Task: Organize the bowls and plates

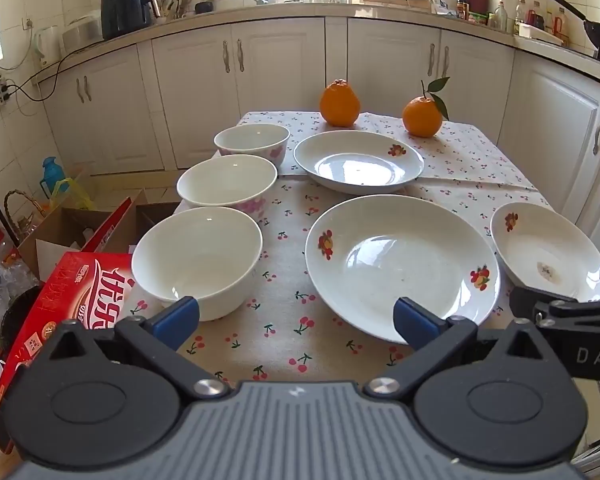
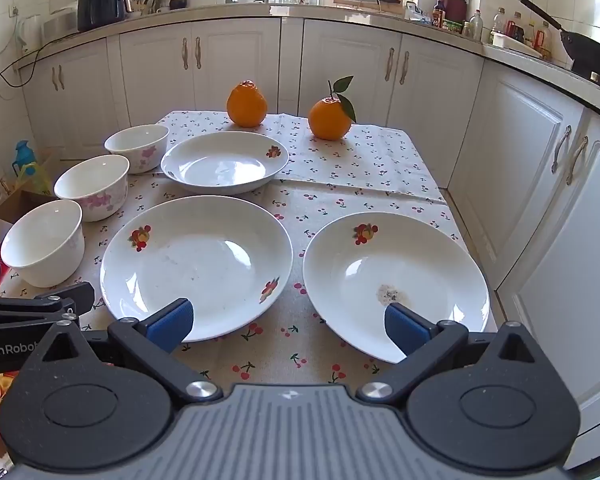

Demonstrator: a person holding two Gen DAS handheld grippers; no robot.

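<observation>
Three white bowls [image 1: 198, 258] in a row along the table's left edge, the two farther ones pink-flowered; three white plates [image 1: 400, 264] with fruit motifs to their right on the cherry-print cloth [image 1: 288, 332]; two oranges [image 1: 339, 103] at the far end. Left gripper [image 1: 296, 320] and right gripper [image 2: 288, 320] both spread wide, empty. Red box [image 1: 60, 312] clear only from the left wrist.
</observation>
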